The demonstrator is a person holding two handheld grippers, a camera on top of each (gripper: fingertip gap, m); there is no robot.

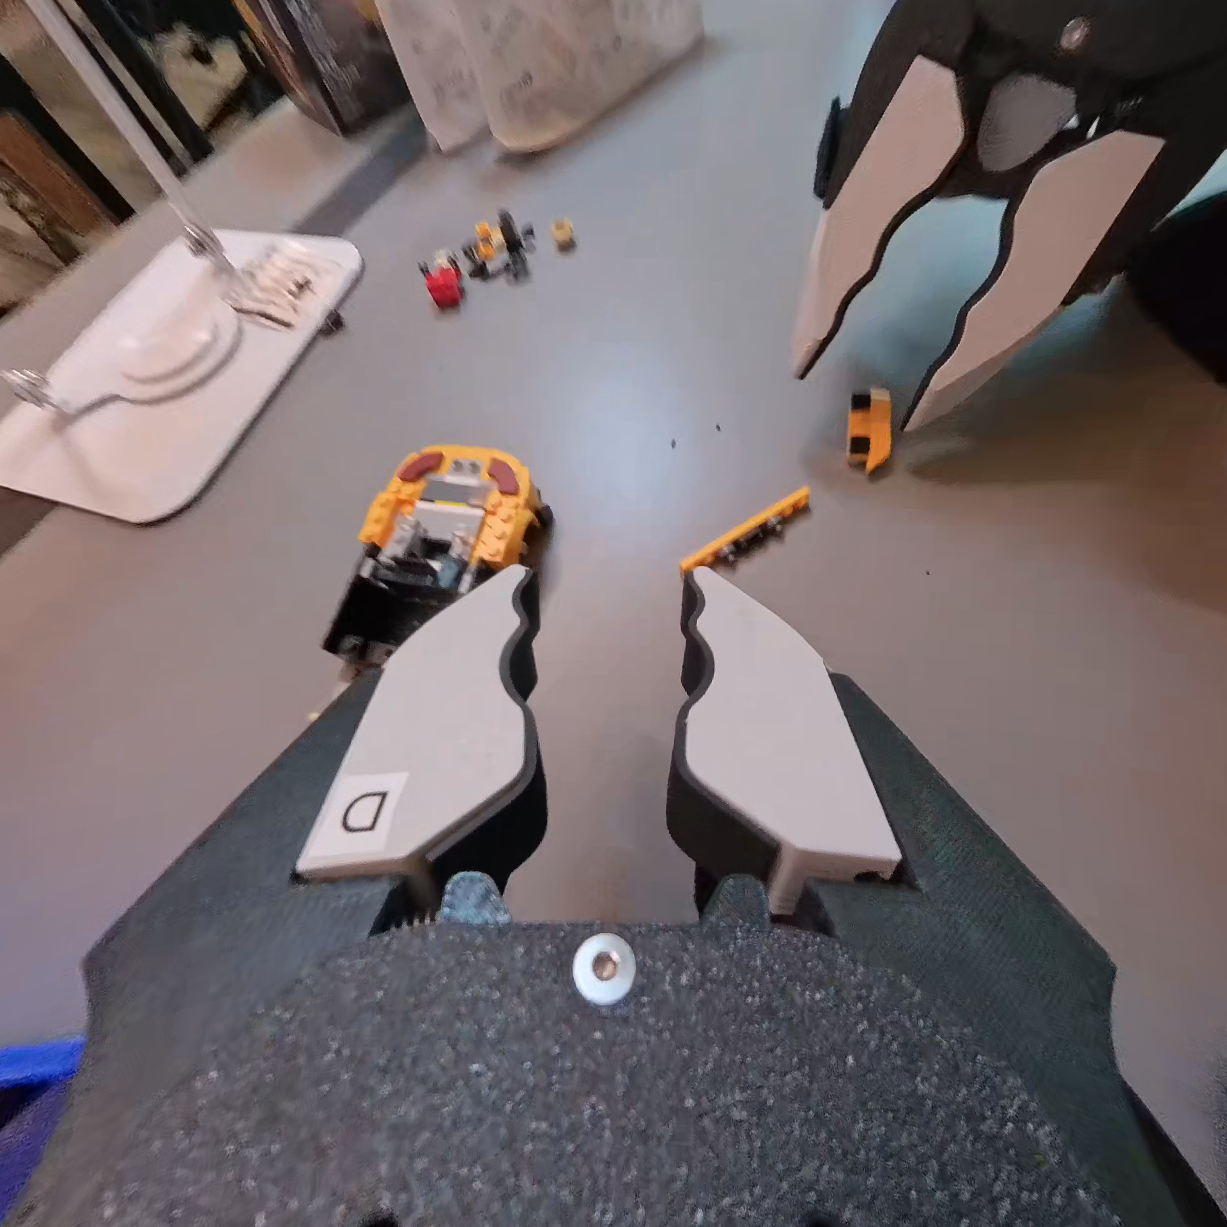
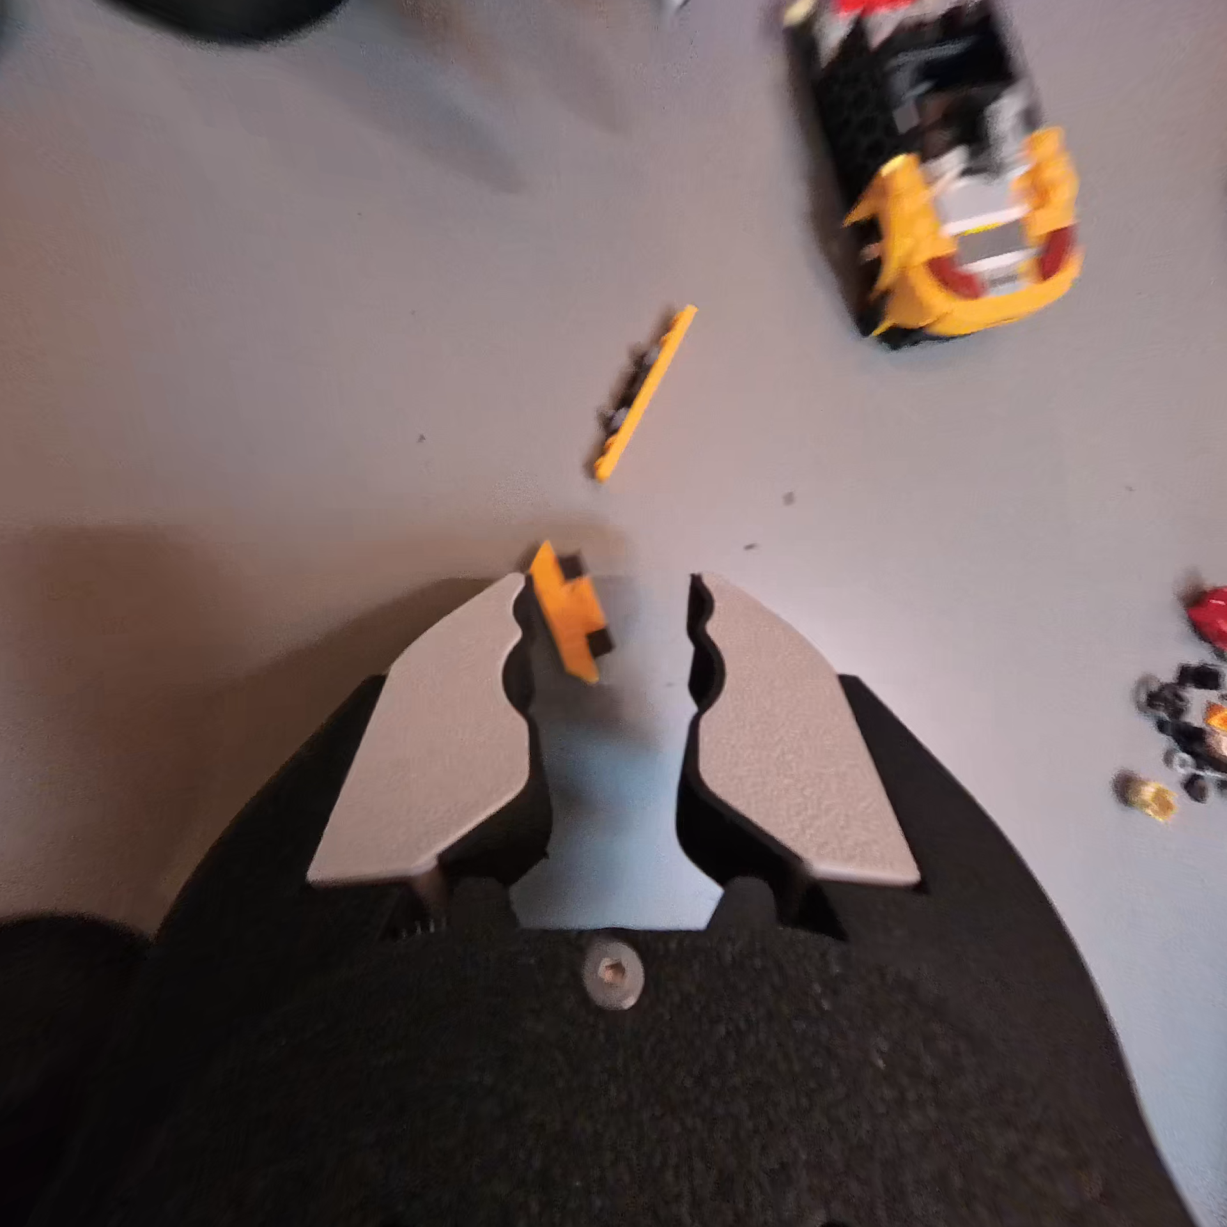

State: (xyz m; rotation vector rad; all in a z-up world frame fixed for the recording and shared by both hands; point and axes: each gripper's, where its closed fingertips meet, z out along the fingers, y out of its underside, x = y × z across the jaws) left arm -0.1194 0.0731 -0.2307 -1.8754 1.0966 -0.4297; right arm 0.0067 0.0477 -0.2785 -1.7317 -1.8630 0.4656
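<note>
My left gripper is open and empty, low over the grey table. A partly built orange and black brick toy car lies just beyond its left fingertip. A thin orange brick strip lies just beyond its right fingertip. My right gripper is open. A small orange and black brick piece lies on the table between its fingers, close to the left pad and clear of the right one. The left wrist view shows that piece on the table beside the right gripper. The right wrist view also shows the strip and car.
A white stand base with a metal rod sits at the left. A cluster of loose small bricks with a red piece lies farther back; it also shows in the right wrist view. Pale bags stand at the far edge. Some 15 cm of space lies between my two pairs of fingers.
</note>
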